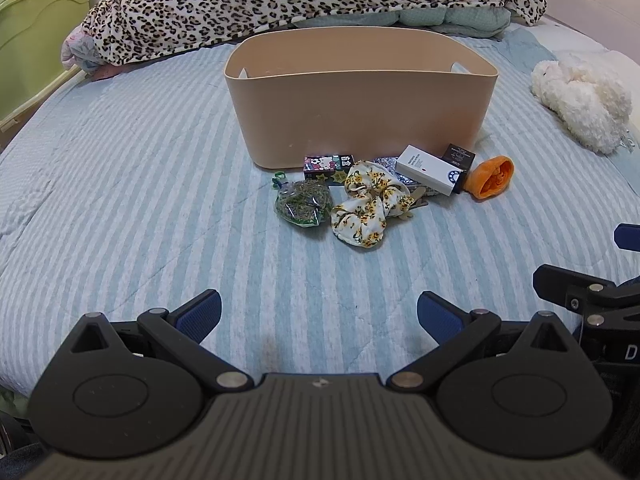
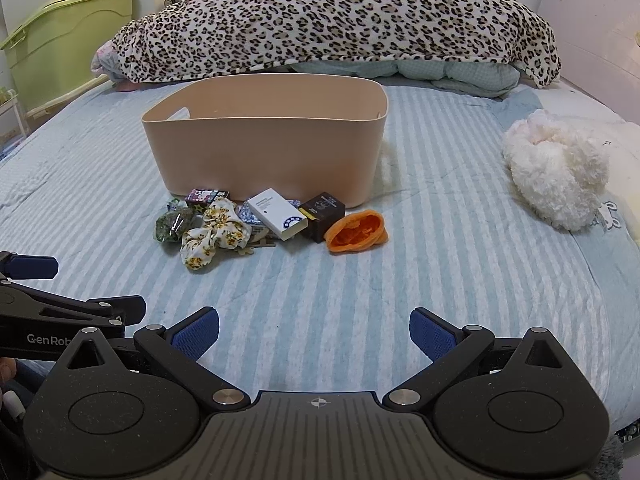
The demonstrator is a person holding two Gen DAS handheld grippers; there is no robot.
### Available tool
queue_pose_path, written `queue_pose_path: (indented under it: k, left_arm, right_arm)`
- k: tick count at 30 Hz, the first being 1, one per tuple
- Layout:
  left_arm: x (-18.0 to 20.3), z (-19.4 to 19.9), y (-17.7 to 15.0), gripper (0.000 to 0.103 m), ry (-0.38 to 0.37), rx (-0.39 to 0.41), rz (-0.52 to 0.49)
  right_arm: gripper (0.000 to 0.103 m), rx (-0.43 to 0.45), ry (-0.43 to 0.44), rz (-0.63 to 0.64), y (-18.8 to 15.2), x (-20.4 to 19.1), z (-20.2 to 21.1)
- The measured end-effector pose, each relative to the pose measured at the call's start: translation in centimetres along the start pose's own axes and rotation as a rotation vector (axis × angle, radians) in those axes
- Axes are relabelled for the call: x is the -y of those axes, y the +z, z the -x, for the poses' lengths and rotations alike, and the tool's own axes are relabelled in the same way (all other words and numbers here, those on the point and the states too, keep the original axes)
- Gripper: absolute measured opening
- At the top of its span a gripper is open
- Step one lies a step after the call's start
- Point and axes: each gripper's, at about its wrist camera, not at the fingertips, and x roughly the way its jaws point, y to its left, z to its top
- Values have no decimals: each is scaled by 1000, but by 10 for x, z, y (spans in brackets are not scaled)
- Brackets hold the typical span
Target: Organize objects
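Note:
A beige plastic bin (image 1: 360,116) (image 2: 272,156) stands on the striped bed. In front of it lie a cartoon-print box (image 1: 329,165) (image 2: 206,196), a green herb bag (image 1: 303,202) (image 2: 174,224), a floral scrunchie (image 1: 370,206) (image 2: 214,238), a white box (image 1: 430,170) (image 2: 278,212), a black box (image 1: 460,158) (image 2: 324,212) and an orange fabric piece (image 1: 491,178) (image 2: 358,232). My left gripper (image 1: 318,318) is open and empty, well short of the pile. My right gripper (image 2: 314,332) is open and empty, also short of it.
A leopard-print blanket (image 2: 332,20) is heaped behind the bin. A white fluffy plush (image 1: 580,100) (image 2: 556,168) lies at the right. A green storage box (image 2: 68,40) stands off the bed at the left. The other gripper shows at each view's edge.

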Motion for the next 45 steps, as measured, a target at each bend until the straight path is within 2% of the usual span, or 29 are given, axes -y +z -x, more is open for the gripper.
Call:
queue_pose_path:
  k: [40,45]
  left_arm:
    - [-2,0,7,103,-13,6,25]
    - [-5,-3,11,103,5,6,35]
  right_arm:
    - [103,5,-2,6,4,3,-1]
    - [103,9,-5,12,10,7,-3]
